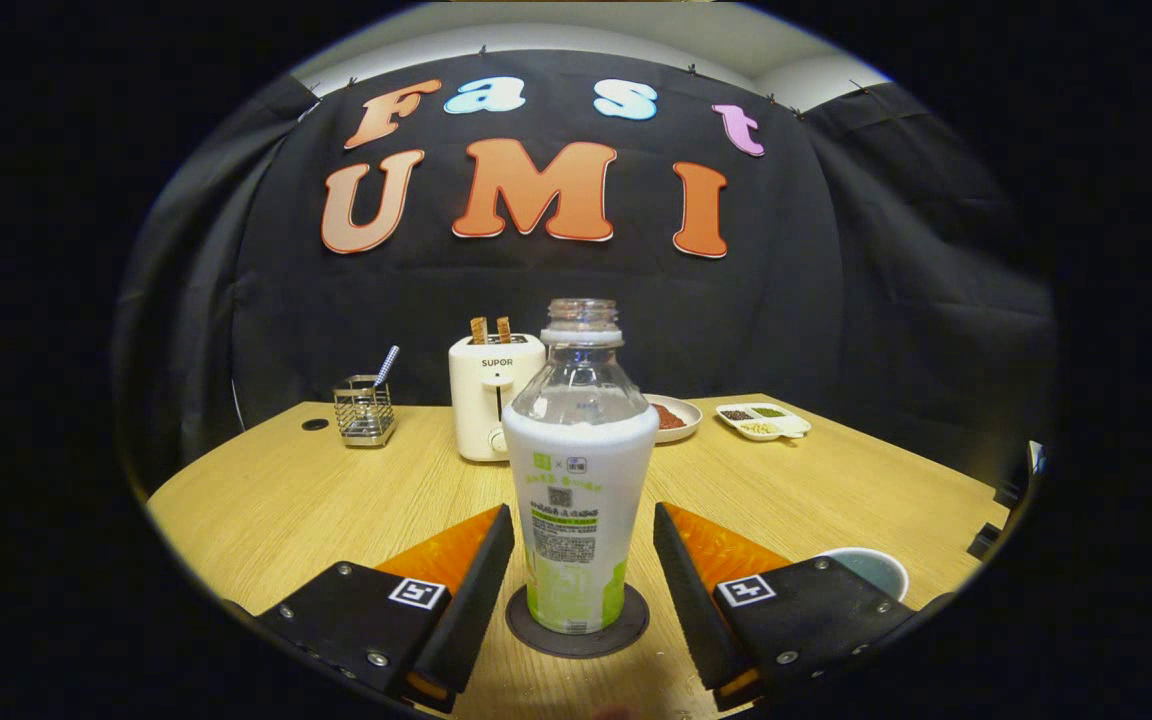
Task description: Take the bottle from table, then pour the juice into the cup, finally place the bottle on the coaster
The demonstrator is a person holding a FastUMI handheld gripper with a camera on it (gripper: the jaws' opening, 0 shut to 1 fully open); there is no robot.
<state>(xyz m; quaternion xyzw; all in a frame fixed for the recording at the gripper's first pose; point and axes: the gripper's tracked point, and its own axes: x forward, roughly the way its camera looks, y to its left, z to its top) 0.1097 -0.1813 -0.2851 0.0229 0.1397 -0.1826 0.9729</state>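
A clear uncapped bottle (pixel 579 470) with a white and green label stands upright on a dark round coaster (pixel 577 622) on the wooden table (pixel 316 500). My gripper (pixel 582 560) is open, one finger on each side of the bottle's lower half, with a small gap on both sides. Behind the right finger, the rim of a white cup (pixel 866 566) shows, its inside partly hidden.
Beyond the bottle stand a white toaster (pixel 491 395) with two slices in it, a wire holder (pixel 364 410) with a utensil, a plate (pixel 674 417) of red stuff and a divided white dish (pixel 764 420) of spices. The table's right edge runs close to the cup.
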